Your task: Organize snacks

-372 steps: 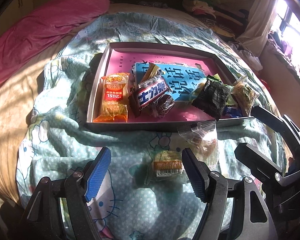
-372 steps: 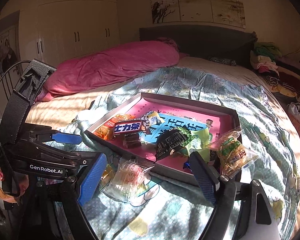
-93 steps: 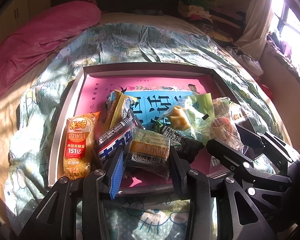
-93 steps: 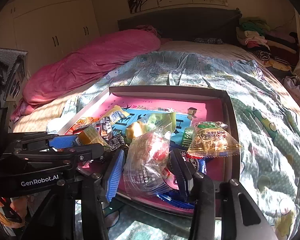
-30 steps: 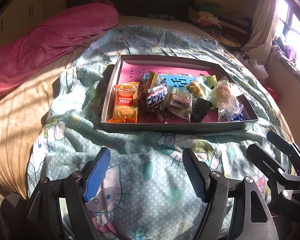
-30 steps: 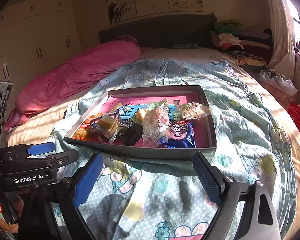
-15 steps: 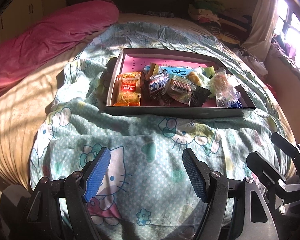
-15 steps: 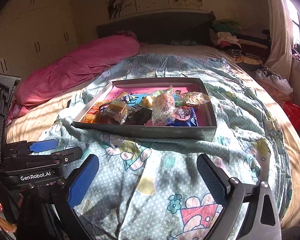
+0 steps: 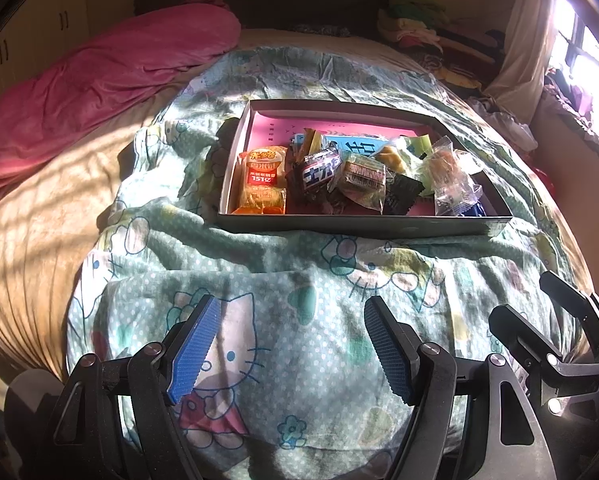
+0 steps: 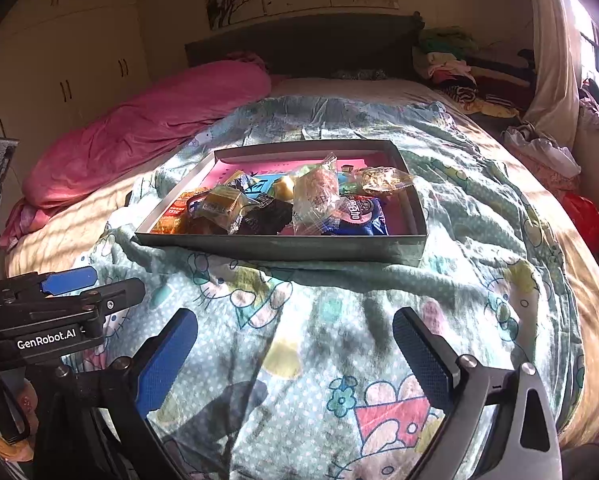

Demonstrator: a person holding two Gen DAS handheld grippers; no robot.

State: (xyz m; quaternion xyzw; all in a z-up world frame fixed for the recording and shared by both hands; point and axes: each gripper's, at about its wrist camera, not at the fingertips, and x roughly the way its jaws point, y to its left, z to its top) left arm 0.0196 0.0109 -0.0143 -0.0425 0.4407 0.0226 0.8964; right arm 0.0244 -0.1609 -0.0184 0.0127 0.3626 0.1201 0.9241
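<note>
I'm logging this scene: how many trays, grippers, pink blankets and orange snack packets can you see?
Tray: 1
Grippers: 2, the left gripper and the right gripper
Pink blanket: 1
Orange packet: 1
Total: 5

Bed (image 10: 479, 208), cartoon blanket (image 10: 339, 304), snack tray (image 10: 283, 246)

Both tongs (image 9: 289, 344) (image 10: 295, 354) agape, empty.

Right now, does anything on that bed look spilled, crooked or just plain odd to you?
Nothing has spilled: every snack sits inside the box and none lies on the cartoon quilt. The snacks are heaped over one another, though, and the clear bag stands up above the rest. Both grippers hang open and empty.
</note>
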